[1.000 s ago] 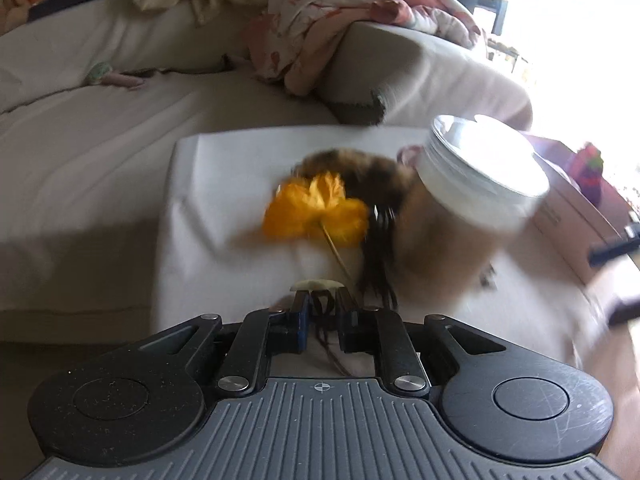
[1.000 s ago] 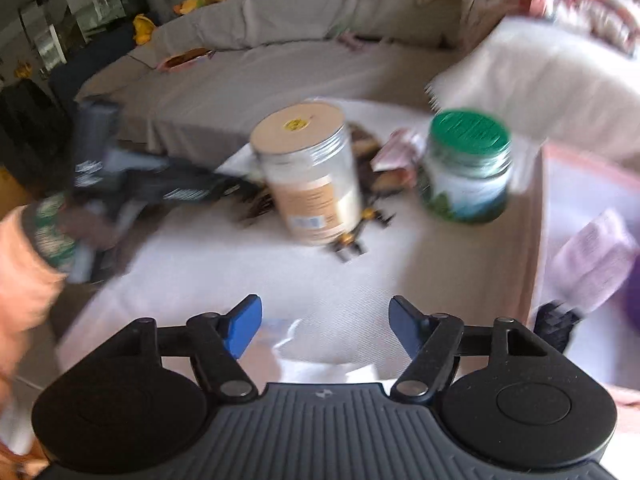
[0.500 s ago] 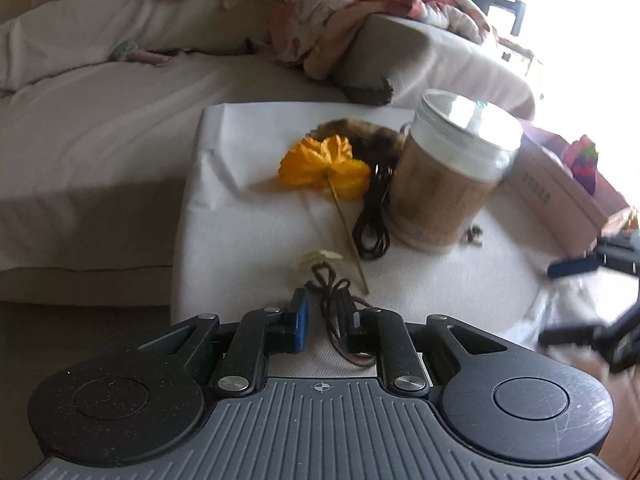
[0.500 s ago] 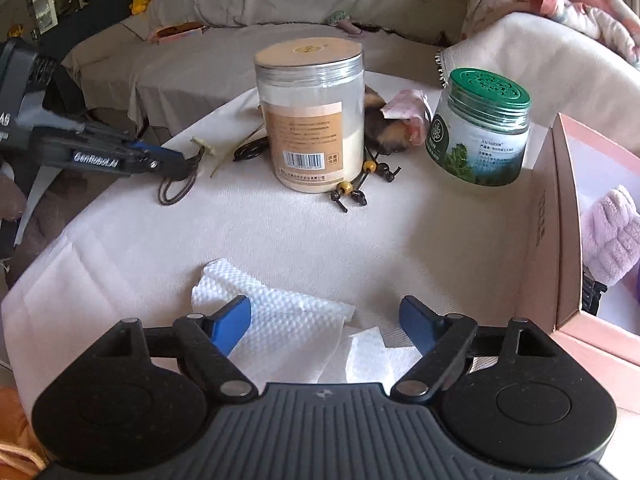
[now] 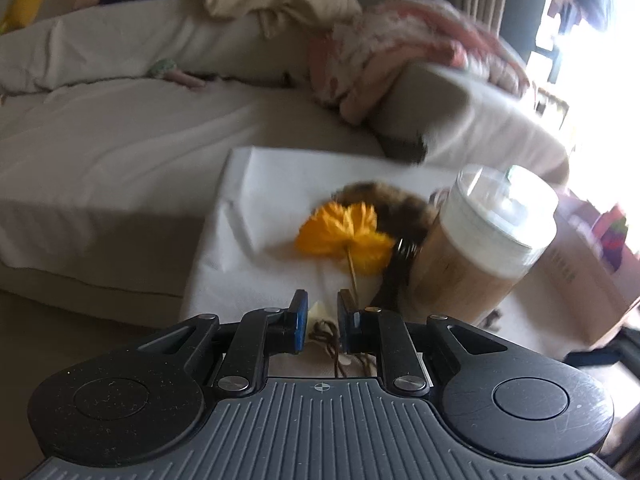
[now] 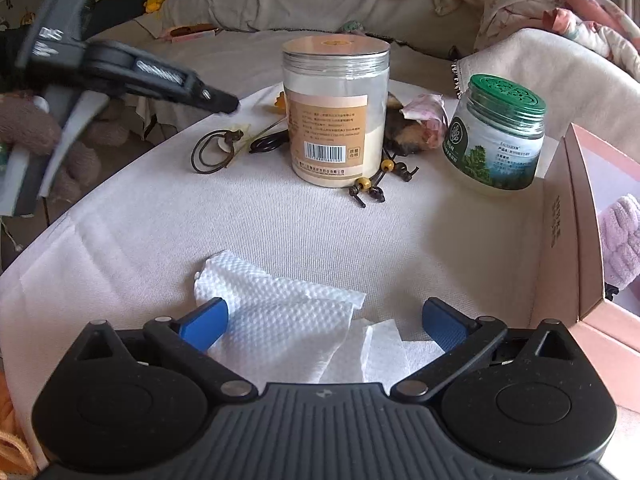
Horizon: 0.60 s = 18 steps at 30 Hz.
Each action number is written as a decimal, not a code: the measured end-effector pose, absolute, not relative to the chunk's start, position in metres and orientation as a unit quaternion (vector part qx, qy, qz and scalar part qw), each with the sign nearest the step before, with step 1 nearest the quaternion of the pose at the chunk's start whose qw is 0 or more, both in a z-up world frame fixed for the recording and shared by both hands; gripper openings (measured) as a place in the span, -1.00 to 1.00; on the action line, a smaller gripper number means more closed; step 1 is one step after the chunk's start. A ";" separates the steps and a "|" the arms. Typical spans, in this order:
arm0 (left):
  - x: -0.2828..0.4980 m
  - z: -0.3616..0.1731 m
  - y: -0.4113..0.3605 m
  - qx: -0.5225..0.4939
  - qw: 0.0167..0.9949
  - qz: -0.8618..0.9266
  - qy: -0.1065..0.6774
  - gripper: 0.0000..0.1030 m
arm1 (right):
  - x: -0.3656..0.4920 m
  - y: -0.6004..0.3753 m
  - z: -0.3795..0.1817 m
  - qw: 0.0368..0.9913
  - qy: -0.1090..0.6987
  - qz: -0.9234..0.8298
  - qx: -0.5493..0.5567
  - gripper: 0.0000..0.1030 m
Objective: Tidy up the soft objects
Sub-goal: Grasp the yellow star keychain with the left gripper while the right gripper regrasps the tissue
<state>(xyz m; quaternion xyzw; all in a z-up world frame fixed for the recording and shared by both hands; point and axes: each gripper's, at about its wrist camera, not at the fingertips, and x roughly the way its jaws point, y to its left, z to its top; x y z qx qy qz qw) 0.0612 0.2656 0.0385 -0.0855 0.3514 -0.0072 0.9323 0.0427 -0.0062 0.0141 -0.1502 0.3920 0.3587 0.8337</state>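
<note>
On the table [image 6: 280, 232], your right gripper [image 6: 324, 318] stood wide open over the tissue [image 6: 280, 312], grasping nothing. Your left gripper [image 5: 323, 320] hung above the cord [image 6: 212, 150], fingers slightly parted, apparently holding nothing. One towel [image 6: 620, 236] lay in the box [image 6: 560, 240]; tissue, cord, flower [image 5: 344, 236] and fur [image 5: 392, 208] remained outside, so little was done.

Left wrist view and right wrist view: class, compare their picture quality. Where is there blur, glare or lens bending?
Left wrist view: motion blur smears the orange flower and tall jar; window glare whites out the right edge. Right wrist view: sharp on the tall jar, green-lidded jar and paper towel; only the left hand-held gripper is blurred; the fisheye bends the table edge.
</note>
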 end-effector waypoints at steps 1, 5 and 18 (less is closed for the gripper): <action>0.064 0.035 0.261 -0.068 0.931 -0.004 0.358 -0.65 | 0.042 -0.007 0.014 0.835 0.390 0.359 -0.150 1.00; 0.066 0.026 0.247 -0.013 0.933 0.004 0.359 -0.59 | 0.039 -0.008 0.013 0.838 0.383 0.359 -0.147 1.00; 0.054 0.021 0.250 -0.016 0.936 0.009 0.352 -0.57 | 0.041 -0.011 0.015 0.829 0.389 0.373 -0.151 0.99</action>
